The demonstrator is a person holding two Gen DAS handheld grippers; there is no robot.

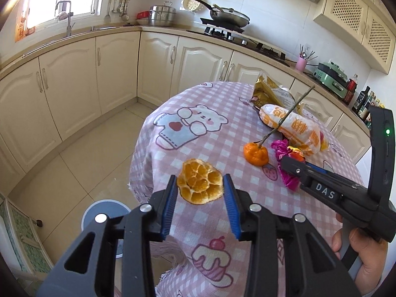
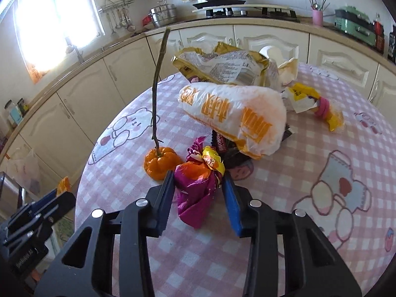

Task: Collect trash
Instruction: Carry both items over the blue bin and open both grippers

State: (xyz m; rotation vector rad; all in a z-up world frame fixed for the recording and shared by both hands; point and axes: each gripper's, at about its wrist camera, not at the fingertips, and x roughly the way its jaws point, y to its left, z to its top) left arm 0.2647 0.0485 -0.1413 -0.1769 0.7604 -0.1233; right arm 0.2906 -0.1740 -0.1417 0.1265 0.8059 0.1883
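Observation:
An orange peel point(image 1: 199, 185) sits between the blue pads of my left gripper point(image 1: 200, 185), which is shut on it near the left edge of the pink checked tablecloth point(image 1: 198, 133). A crumpled purple and orange wrapper point(image 2: 198, 188) lies on the cloth with my right gripper point(image 2: 198, 180) shut on it, both pads against its sides. The left wrist view shows the right gripper point(image 1: 292, 164) coming in from the right over that wrapper point(image 1: 284, 148). The left gripper point(image 2: 42, 205) shows at the lower left of the right wrist view.
A small orange pumpkin point(image 2: 160, 162) with a long stem stands just left of the wrapper. Behind it lie a white and orange bag point(image 2: 235, 116), a gold snack bag point(image 2: 222, 66) and a yellow wrapper point(image 2: 319, 109). A round grey-blue bin point(image 1: 106, 212) stands on the floor below the table edge.

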